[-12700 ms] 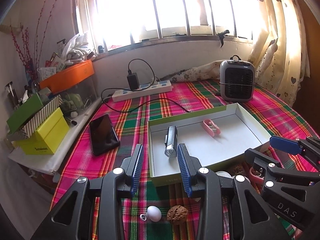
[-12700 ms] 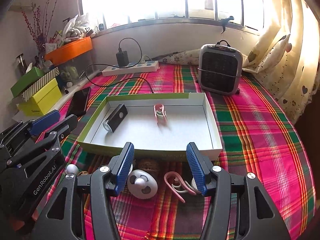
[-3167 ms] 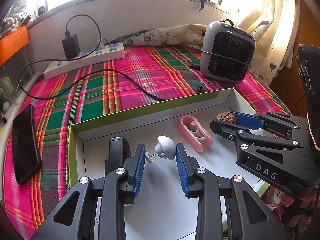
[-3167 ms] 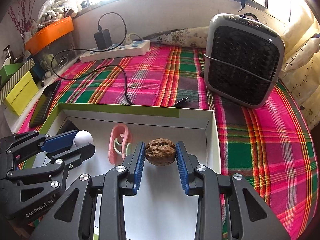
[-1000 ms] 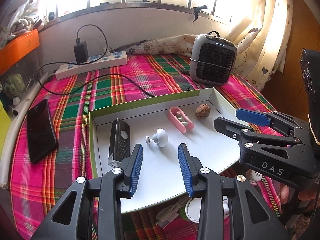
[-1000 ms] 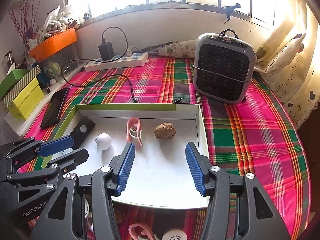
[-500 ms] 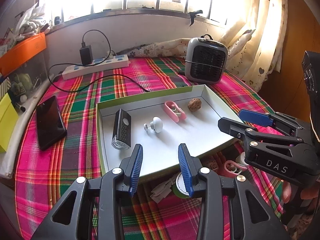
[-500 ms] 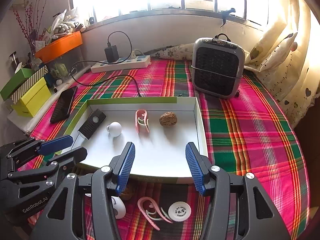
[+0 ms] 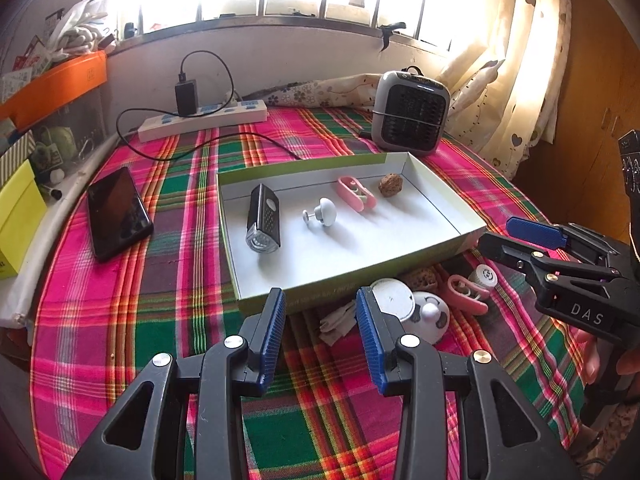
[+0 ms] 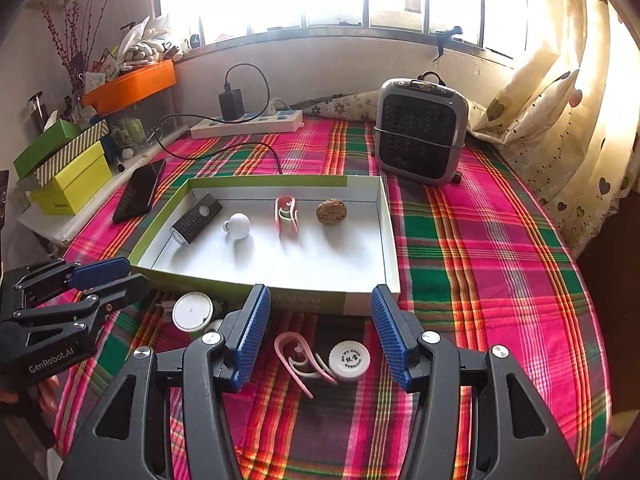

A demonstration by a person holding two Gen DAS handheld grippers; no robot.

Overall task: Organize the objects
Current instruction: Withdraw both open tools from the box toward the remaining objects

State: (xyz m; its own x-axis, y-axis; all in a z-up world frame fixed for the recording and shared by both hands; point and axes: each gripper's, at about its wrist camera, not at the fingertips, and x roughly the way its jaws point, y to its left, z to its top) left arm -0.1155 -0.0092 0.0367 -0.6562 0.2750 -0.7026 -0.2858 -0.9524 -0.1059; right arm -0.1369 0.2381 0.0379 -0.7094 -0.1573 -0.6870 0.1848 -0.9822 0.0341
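Only the left wrist view is showing a panda-faced white piece [image 9: 430,317] just right of the left gripper [image 9: 321,334]. Both it and the right gripper [image 10: 318,330] are gaping empty. Ahead, the tray [image 10: 362,303] is holding a black light [image 10: 196,218], white knob [image 10: 239,224], pink clip [image 10: 286,212] and walnut [image 10: 331,211].

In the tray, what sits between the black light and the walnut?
Both views show a white knob and a pink clip between the light and walnut.
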